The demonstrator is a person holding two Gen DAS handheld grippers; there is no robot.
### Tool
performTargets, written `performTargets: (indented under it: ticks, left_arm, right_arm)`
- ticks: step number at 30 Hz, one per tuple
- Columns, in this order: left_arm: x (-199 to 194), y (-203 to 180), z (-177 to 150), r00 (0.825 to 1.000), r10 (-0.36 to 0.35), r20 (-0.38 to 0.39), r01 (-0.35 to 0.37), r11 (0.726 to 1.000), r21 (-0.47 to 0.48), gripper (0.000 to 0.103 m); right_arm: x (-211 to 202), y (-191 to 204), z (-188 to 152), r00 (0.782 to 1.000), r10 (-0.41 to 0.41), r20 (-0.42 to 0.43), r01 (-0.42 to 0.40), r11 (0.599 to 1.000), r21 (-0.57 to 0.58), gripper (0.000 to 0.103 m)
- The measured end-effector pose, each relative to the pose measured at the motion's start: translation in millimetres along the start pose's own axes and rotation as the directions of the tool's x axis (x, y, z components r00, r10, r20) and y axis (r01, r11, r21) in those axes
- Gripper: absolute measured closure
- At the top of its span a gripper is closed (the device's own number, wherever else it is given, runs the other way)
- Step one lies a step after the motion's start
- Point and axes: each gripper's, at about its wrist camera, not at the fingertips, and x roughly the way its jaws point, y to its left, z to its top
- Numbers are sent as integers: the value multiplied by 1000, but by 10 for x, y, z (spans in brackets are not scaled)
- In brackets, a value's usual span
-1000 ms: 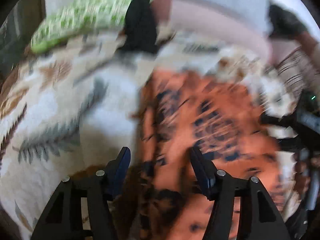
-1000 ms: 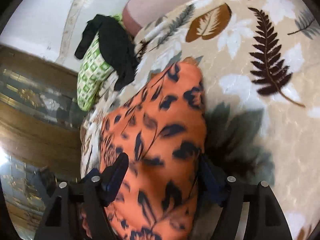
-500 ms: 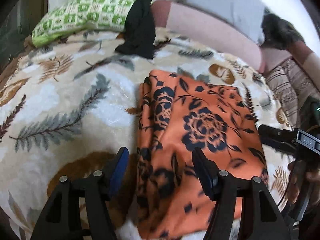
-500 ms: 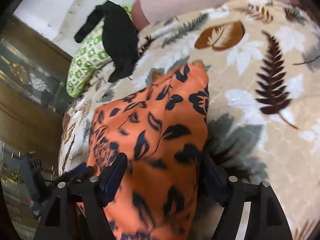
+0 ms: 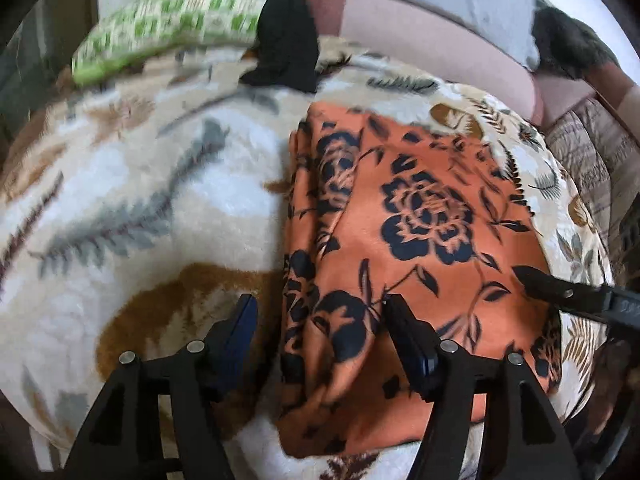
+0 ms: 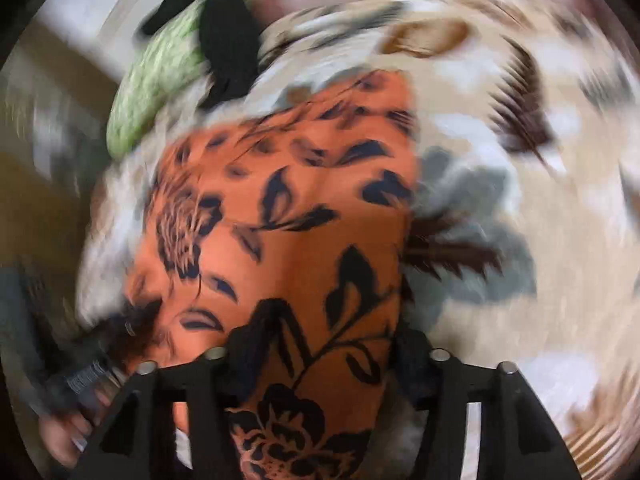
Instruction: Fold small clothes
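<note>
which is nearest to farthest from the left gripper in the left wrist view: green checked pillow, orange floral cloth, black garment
From the left gripper:
1. orange floral cloth, right under and between its fingers, spreading right.
2. black garment, far side of the blanket, top centre.
3. green checked pillow, top left, beside the black garment and reaching farther away.

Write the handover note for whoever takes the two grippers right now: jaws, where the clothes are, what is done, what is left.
Left gripper: jaws apart, straddling the left edge of the orange floral garment, not pinching it.
Right gripper: jaws closing, with the garment's near end between them; the view is blurred, so a grip cannot be confirmed.
Garment: lies folded in a rough rectangle on the leaf-print blanket.
Black garment: draped over the green checked pillow at the far side, unfolded.
Done: the orange piece looks at least partly folded.
Left: probably another fold or moving it aside, then the black piece.
</note>
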Motion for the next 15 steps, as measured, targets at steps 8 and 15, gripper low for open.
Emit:
performTargets:
  ticks: [8,15]
  left_arm:
    - [-237,-101,-59,999,32,37,-32,999,3,35]
    - [-295,-116,-92,998,38,45,-38,999,2,35]
  right_arm:
    - [-359,21,-275,997,29,67,-30,1000,7,30]
    - [-463,-175,-563,998,44,36,-46,998,43,30]
